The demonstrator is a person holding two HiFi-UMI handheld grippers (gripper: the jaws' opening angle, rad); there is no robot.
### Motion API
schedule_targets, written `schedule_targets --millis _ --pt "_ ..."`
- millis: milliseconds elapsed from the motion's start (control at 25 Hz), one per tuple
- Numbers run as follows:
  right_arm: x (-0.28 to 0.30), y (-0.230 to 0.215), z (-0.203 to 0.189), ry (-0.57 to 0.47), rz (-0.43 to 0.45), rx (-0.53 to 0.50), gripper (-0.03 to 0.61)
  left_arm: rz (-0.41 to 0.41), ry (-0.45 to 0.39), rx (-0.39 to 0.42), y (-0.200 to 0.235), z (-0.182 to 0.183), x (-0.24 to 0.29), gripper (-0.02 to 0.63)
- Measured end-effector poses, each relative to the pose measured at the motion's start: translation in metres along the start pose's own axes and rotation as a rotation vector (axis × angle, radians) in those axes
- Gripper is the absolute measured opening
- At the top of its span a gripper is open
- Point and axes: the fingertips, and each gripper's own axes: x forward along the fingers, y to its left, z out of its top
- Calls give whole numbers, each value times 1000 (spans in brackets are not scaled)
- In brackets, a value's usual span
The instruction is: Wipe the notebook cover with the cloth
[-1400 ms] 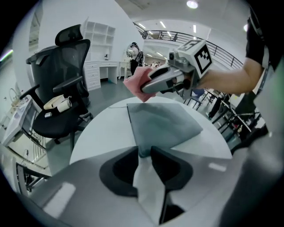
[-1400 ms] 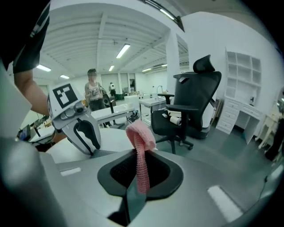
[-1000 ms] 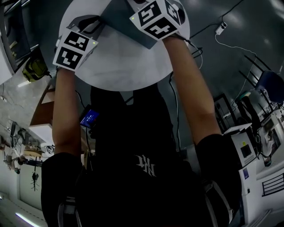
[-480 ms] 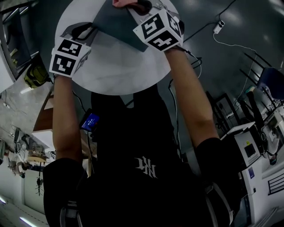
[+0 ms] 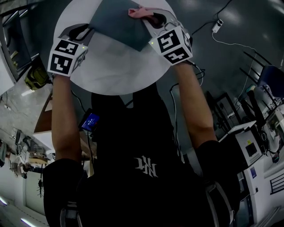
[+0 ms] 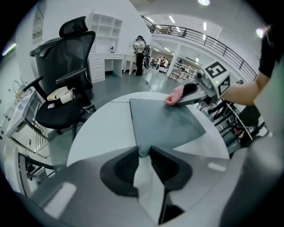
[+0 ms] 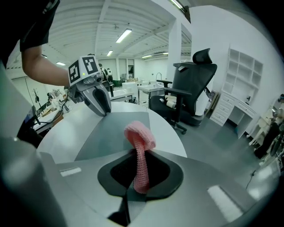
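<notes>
Head view has your right claw [image 5: 153, 18] sliding back off the middle of the notebook [image 5: 116, 24]. A second ago its marker cube sat over the cover; now it has come toward you and out to the notebook's right edge, leaving far more of the grey cover bare. The pink cloth [image 5: 140, 12] rides with it and sits at that right edge. It looks to be resting on the cover, though the contact is hard to read from up here. Check your right gripper view: the jaws are drawn in tight on the cloth, one strip pinched between them and the bunched end flopping forward over the notebook. Good grip, nothing slipping that I can see. Your left claw [image 5: 82, 32] has barely budged over the same stretch. It's parked at the notebook's left corner, and the left gripper view shows its jaws narrow, nipped onto that corner to pin the book on the round white surface [image 5: 115, 71]. So what does the shift tell you? One stroke looks to be finishing at the right edge, so I'd call the wipe well under way rather than done. Next, you'd probably carry the cloth back across the notebook toward the left corner. Keep it pressed flat, and hold that left pinch firm so the cover doesn't skate.
</notes>
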Motion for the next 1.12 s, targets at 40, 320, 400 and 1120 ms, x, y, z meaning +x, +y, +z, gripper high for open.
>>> schedule_targets --millis 40,320,400,1120 --pt "-4 0 -5 1 -3 11 29 -4 2 -5 -1 0 0 81" --pt "-34 1 -38 23 -35 88 29 -12 -13 -41 -1 -2 -1 81" --pt "-41 2 -44 47 -49 90 29 -13 -15 -42 0 -3 -3 81" --pt "19 15 113 -163 1 -66 31 1 6 -16 0 -3 -1 81"
